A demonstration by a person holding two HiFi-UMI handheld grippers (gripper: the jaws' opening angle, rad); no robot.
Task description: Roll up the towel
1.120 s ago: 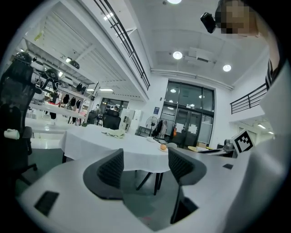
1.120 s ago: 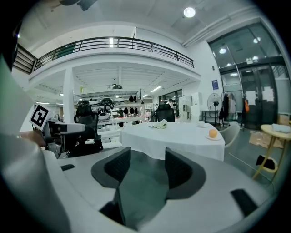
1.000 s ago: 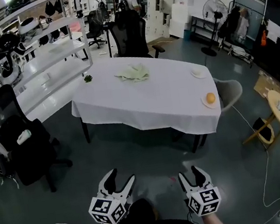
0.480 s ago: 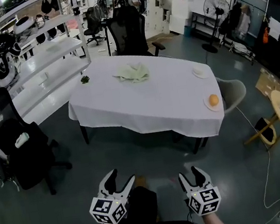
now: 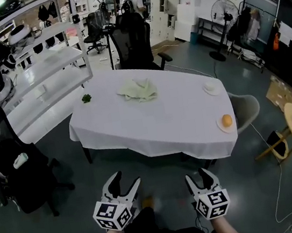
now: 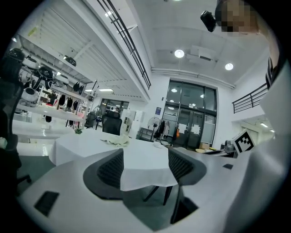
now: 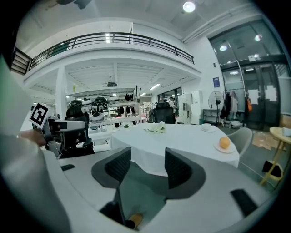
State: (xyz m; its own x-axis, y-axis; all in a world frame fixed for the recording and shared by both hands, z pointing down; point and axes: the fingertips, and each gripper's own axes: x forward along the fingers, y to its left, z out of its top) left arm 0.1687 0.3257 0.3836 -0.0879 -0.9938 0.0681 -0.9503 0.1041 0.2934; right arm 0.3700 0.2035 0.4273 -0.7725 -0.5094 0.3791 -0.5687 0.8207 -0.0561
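Currently, the left gripper (image 5: 127,179) and right gripper (image 5: 197,176) both stand with jaws spread and nothing between them, over the floor (image 5: 68,217) short of the table (image 5: 155,139). The crumpled towel (image 5: 138,90) lies near the table's far edge. The right gripper view shows an orange (image 7: 224,142) that the left gripper view does not.

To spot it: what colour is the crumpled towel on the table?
The towel is pale yellow-green; head view shows it best.
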